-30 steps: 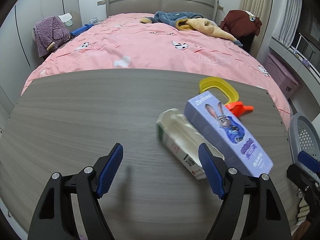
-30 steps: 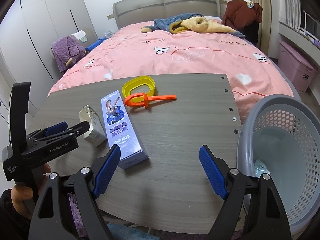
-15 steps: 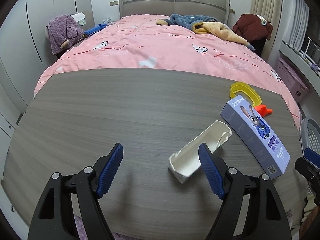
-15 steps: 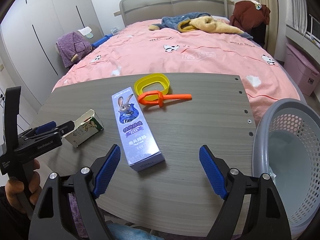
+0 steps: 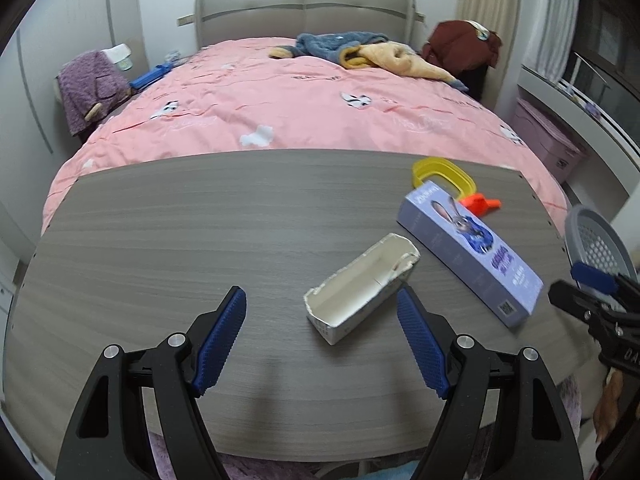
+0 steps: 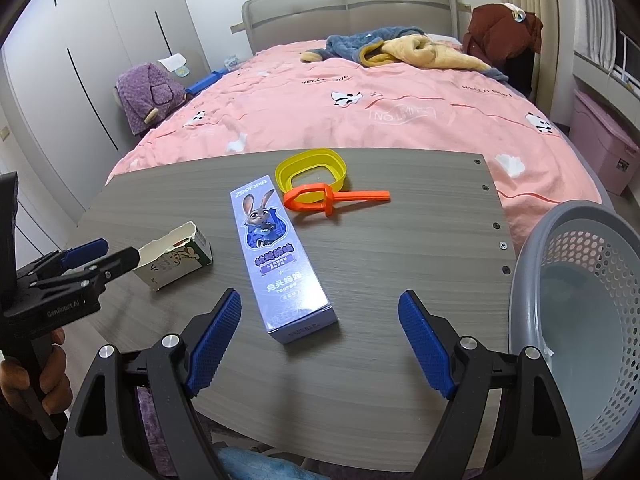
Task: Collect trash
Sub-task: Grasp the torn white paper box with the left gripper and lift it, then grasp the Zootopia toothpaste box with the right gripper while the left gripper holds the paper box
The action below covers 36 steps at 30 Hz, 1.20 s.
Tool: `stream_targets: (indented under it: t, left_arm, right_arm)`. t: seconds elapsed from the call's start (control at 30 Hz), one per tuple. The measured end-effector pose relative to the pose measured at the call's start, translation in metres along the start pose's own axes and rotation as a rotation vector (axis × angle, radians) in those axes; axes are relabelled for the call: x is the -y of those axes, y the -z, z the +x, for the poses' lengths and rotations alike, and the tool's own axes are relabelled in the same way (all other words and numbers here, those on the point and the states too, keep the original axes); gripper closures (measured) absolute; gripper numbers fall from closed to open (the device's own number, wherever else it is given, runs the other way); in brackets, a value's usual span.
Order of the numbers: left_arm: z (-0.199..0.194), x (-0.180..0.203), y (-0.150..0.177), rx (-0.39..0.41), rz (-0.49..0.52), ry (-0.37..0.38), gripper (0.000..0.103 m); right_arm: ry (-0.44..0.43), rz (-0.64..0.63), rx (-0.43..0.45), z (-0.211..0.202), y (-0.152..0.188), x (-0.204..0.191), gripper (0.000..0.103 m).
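Note:
A torn-open white carton (image 5: 360, 290) lies on its side on the grey wood table (image 5: 180, 240), just beyond my open left gripper (image 5: 322, 342), close to its right finger. It also shows in the right wrist view (image 6: 174, 258). A purple toothpaste box (image 6: 276, 256) with a rabbit picture lies in front of my open, empty right gripper (image 6: 320, 340); the box also shows in the left wrist view (image 5: 468, 248). A yellow plastic ring (image 6: 311, 170) and an orange plastic piece (image 6: 328, 198) lie farther back. A grey mesh basket (image 6: 576, 320) stands at the table's right edge.
A pink-covered bed (image 6: 360, 112) with clothes (image 6: 400, 50) lies behind the table. A pink storage box (image 6: 600, 148) stands at the right wall. A purple garment (image 6: 150, 94) sits left of the bed. A small scrap lies inside the basket.
The white carton now lies apart from the purple box, turned with its open side up. The left gripper has drawn back leftward; the right gripper has shifted nearer the purple box.

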<state>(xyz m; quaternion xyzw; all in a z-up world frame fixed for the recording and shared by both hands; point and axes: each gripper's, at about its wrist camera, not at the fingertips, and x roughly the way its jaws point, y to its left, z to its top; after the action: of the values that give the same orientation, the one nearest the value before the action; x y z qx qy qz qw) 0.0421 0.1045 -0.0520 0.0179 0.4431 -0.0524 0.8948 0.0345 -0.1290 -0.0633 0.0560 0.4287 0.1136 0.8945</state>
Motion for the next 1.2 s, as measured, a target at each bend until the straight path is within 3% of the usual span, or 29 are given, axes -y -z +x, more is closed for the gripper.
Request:
stream_targets:
  t: [0.2,0.73,0.9,1.1,1.2]
  left_arm:
    - [0.015,0.002,0.0,-0.03,0.051,0.071,0.029]
    - [0.054,0.017,-0.009,-0.077,0.162,0.156,0.029]
    - [0.057,0.021,-0.01,-0.086,0.165,0.174,0.043]
    - [0.059,0.022,-0.009,-0.096,0.159,0.191,0.073]
    - [0.058,0.022,-0.007,-0.096,0.143,0.188,0.075]
  right_arm:
    - [0.007,-0.001,-0.003,-0.001,0.001,-0.002,0.024]
    - [0.02,0.001,-0.016,0.004,-0.003,-0.005,0.024]
    - [0.022,-0.005,-0.019,0.005,-0.003,-0.007,0.024]
    - [0.021,-0.007,-0.019,0.005,-0.003,-0.007,0.024]
    - [0.021,-0.007,-0.021,0.006,-0.003,-0.007,0.024]
